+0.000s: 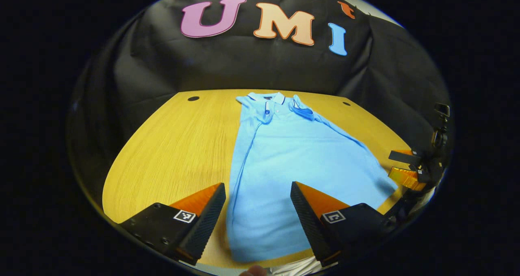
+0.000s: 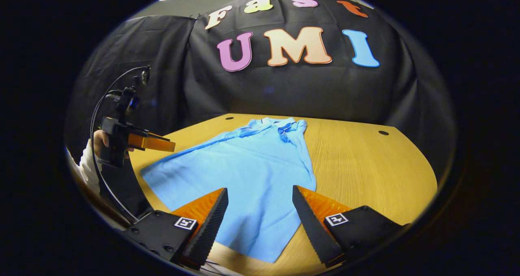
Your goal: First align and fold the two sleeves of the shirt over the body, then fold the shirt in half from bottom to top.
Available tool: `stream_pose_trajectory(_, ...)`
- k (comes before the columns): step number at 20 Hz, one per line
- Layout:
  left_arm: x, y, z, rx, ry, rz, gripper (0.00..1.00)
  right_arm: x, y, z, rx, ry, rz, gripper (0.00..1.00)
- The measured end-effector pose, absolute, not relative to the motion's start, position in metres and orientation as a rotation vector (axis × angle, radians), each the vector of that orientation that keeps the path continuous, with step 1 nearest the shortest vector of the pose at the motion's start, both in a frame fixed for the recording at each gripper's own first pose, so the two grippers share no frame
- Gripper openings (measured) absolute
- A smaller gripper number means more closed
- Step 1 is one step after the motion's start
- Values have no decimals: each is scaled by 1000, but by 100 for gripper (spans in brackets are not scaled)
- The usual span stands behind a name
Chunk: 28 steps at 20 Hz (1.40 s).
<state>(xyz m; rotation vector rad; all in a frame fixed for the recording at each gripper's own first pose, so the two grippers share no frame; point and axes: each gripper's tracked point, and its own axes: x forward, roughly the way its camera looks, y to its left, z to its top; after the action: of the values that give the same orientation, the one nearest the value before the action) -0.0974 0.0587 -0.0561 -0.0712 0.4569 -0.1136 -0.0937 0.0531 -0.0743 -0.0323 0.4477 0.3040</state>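
So the shirt (image 1: 284,162) lies flat on the table (image 1: 170,146), collar at the far edge toward the booth wall and hem nearest me, which suits a bottom-to-top fold. Both sleeves look already laid over the body, since the outline runs narrow from shoulders to hem. My left tongs (image 1: 258,211) hang above the hem's left corner, spread wide and holding nothing; I keep them open so they can drop over the cloth edge. My right tongs (image 2: 260,215) are likewise wide apart and empty, over the hem's right corner. I judge the half-fold comes next, so each pair sits at its own corner to lift the hem evenly and keep the fold square.
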Motion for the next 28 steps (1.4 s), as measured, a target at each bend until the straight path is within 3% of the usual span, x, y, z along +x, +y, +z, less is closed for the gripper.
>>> stream_pose_trajectory(7,-154,58,-87,-76,462,-58,97,-126,51,-91,-49,474,294,99)
stream_pose_trajectory(18,-162,56,-110,-41,478,-26,96,-135,63,-114,-50,509,314,99)
stream_pose_trajectory(20,-161,53,-109,-47,467,-39,93,-134,67,-116,-39,505,328,95)
stream_pose_trajectory(21,-161,51,-108,-47,458,-44,90,-132,68,-116,-35,503,333,84)
stream_pose_trajectory(22,-159,48,-109,-52,452,-53,81,-131,70,-117,-27,504,339,78)
stream_pose_trajectory(23,-156,45,-108,-57,443,-62,76,-131,71,-117,-21,504,345,66)
stream_pose_trajectory(24,-155,41,-107,-65,441,-71,57,-132,74,-117,-5,506,356,59)
stream_pose_trajectory(25,-153,38,-107,-70,438,-80,43,-132,79,-118,16,511,370,41)
stream_pose_trajectory(26,-152,35,-107,-83,436,-86,26,-132,82,-119,38,516,380,32)
stream_pose_trajectory(27,-151,34,-107,-90,439,-87,16,-133,83,-118,51,518,381,15)
stream_pose_trajectory(28,-150,34,-105,-97,435,-86,6,-134,83,-117,55,519,382,10)
